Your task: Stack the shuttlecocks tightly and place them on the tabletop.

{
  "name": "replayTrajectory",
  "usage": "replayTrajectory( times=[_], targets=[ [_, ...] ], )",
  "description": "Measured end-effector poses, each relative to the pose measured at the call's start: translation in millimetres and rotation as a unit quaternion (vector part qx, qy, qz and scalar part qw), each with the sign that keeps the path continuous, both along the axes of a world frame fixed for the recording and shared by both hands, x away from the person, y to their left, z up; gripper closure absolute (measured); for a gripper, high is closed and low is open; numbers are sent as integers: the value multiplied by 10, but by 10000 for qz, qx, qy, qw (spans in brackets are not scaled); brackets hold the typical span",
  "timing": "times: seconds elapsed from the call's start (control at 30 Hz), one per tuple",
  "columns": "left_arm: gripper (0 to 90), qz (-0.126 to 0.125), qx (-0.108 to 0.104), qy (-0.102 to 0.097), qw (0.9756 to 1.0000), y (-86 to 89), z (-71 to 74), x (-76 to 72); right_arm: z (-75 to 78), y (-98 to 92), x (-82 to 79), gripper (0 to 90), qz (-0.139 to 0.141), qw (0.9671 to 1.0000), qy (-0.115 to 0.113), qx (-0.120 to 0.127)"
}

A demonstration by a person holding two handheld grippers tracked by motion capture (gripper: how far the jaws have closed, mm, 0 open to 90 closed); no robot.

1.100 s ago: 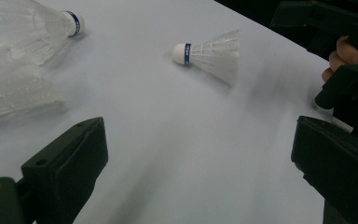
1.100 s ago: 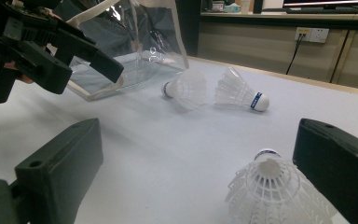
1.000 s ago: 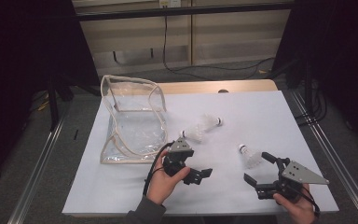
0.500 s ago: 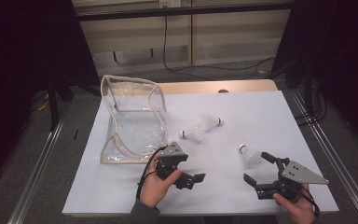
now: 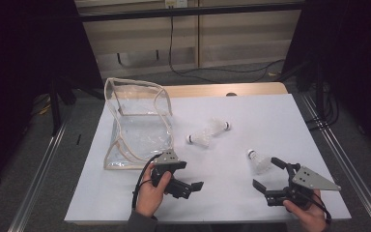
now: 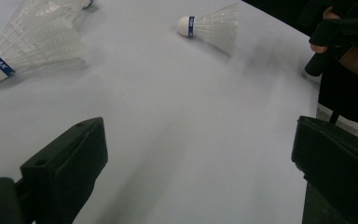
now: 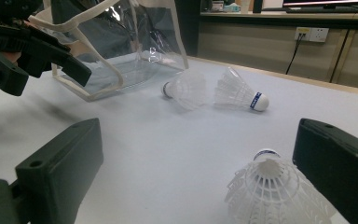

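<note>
Shuttlecocks lay on a white worktop (image 5: 251, 121) beside a clear plastic pouch (image 5: 137, 125). Right gripper (image 5: 269, 175) had its fingers spread, nothing held, with the nearest shuttlecock (image 5: 260, 161) just ahead between them. Left gripper (image 5: 193, 187) hovered near the front edge, fingers also spread and empty. Two more shuttlecocks (image 5: 208, 133) lay mid-worktop. Likely risk — closing on the feather skirt could crush it or flick the light shuttlecock away.

This looks like a lab or a test room. A white tabletop (image 5: 251, 116) stands between metal rails (image 5: 41, 179) on a grey floor, dark curtains (image 5: 24, 58) hang at both sides, and cables (image 5: 212, 70) run below wall sockets (image 7: 311, 33).
</note>
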State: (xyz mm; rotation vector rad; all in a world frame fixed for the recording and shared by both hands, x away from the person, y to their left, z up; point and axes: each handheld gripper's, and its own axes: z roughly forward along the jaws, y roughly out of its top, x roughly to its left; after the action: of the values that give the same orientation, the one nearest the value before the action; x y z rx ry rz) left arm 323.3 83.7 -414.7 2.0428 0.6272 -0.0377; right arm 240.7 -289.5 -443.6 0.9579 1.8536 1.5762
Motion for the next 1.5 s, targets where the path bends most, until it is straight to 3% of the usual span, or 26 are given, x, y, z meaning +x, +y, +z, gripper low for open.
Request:
replayTrajectory(
  times=[0.53, 1.23, 1.5],
  targets=[
    [36, -142, -43, 6, 9999, 208, 20, -30, 6, -22, 11, 12, -34, 10000, -14, -16],
    [41, 10, -110, -163, 9998, 577, 46, -38, 42, -26, 46, 12, -97, 9999, -29, -26],
    [37, 79, -45, -198, 9998, 702, 28, -27, 38, 9, 61, 12, -53, 10000, -1, -84]
  ],
)
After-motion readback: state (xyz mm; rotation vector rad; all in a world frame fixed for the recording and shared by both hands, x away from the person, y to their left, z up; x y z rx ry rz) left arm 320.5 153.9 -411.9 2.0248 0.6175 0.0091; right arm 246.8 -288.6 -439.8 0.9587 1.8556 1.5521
